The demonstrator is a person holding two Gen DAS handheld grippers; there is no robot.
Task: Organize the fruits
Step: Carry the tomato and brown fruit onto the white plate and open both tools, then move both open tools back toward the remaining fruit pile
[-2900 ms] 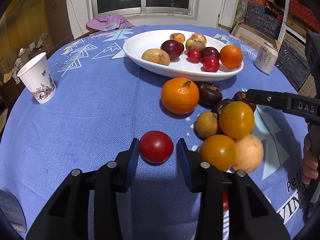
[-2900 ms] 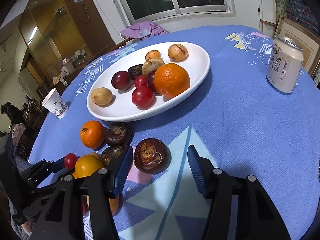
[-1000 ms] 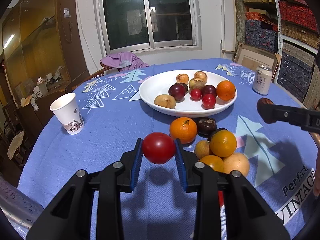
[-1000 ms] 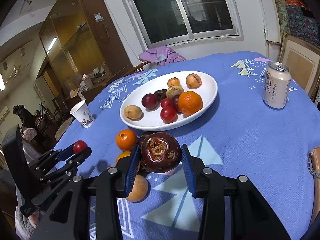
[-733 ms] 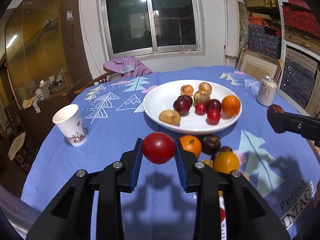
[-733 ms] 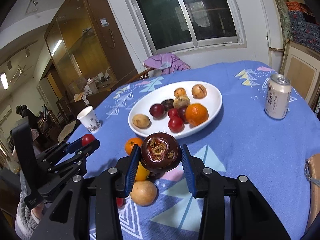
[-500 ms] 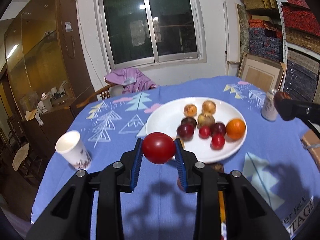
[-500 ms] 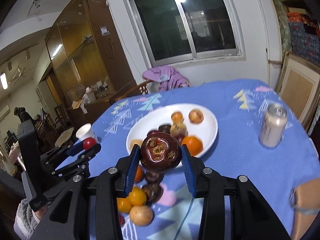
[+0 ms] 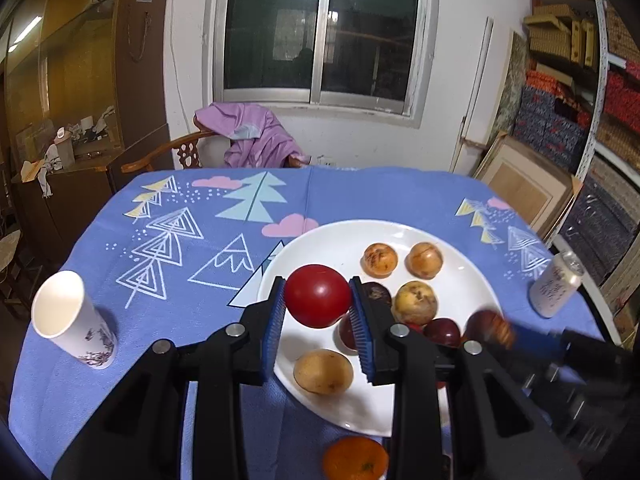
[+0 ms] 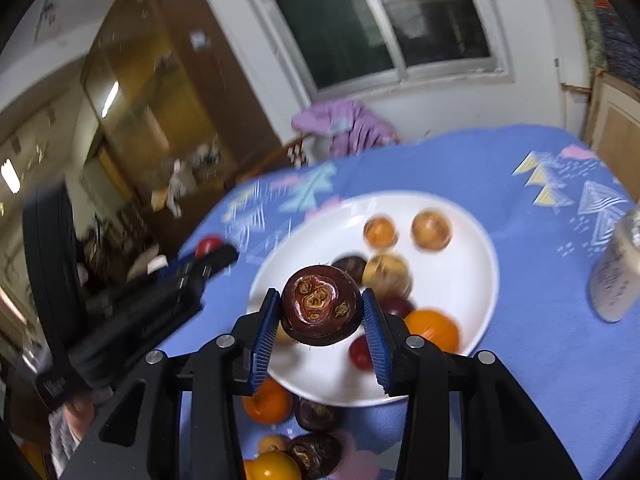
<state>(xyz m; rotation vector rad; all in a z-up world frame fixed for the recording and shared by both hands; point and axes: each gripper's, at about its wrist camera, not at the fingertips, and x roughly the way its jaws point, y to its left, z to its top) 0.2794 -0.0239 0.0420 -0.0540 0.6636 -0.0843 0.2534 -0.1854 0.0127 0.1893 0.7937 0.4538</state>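
The left gripper [image 9: 318, 308] pinched a red tomato [image 9: 318, 295] above the near-left part of the white plate [image 9: 340, 240]. The right gripper [image 10: 320, 320] pinched a dark mangosteen [image 10: 320, 305] over the plate's near edge. Several fruits lay on the plate; an orange [image 9: 355, 458] sat on the table [image 9: 200, 300] just before it.

plates [image 9: 472, 276]: 1 | cups [image 9: 68, 320]: 1 | cans [image 9: 554, 290]: 1 | mangosteens [image 10: 320, 304]: maybe 4

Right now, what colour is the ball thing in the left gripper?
Red; the tomato shows best in the left wrist view.
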